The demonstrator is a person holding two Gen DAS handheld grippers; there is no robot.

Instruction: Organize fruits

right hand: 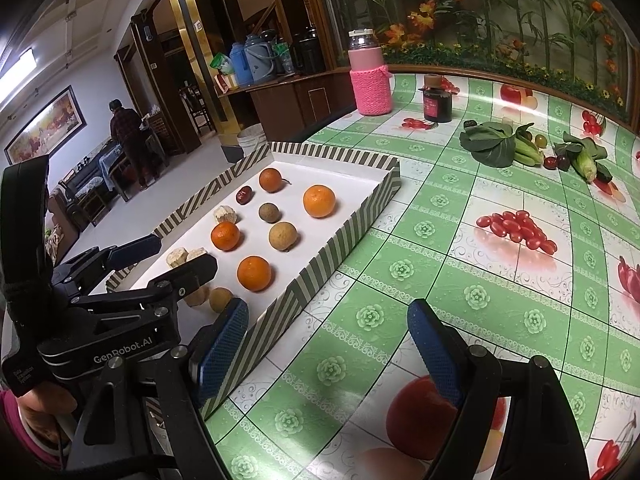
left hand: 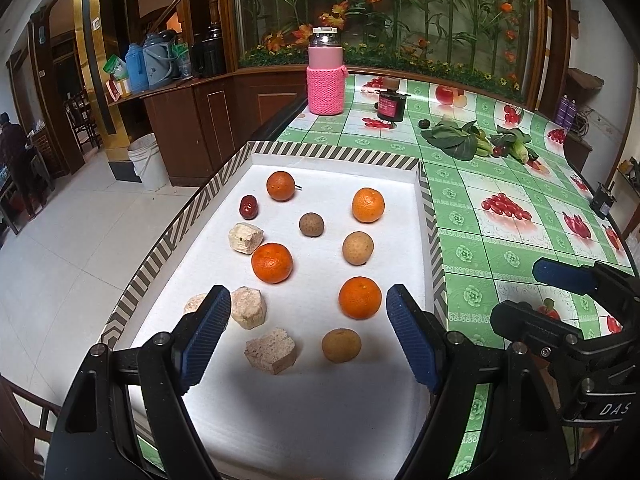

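A white-lined tray with a striped rim (left hand: 336, 153) holds several oranges, such as the near one (left hand: 359, 297), several brown round fruits like the nearest (left hand: 341, 345), a red date (left hand: 248, 206) and pale cut chunks (left hand: 271, 351). My left gripper (left hand: 308, 340) is open and empty, hovering over the tray's near end. My right gripper (right hand: 328, 354) is open and empty, over the green tablecloth just right of the tray (right hand: 352, 224). It shows at the right edge of the left wrist view (left hand: 568, 280).
A pink knit-sleeved bottle (left hand: 325, 76) and a dark jar (left hand: 390, 103) stand at the table's far end. Leafy greens (right hand: 490, 142), corn (right hand: 586, 164) and small dark fruits lie on the cloth at the right. The table's left edge drops to the floor.
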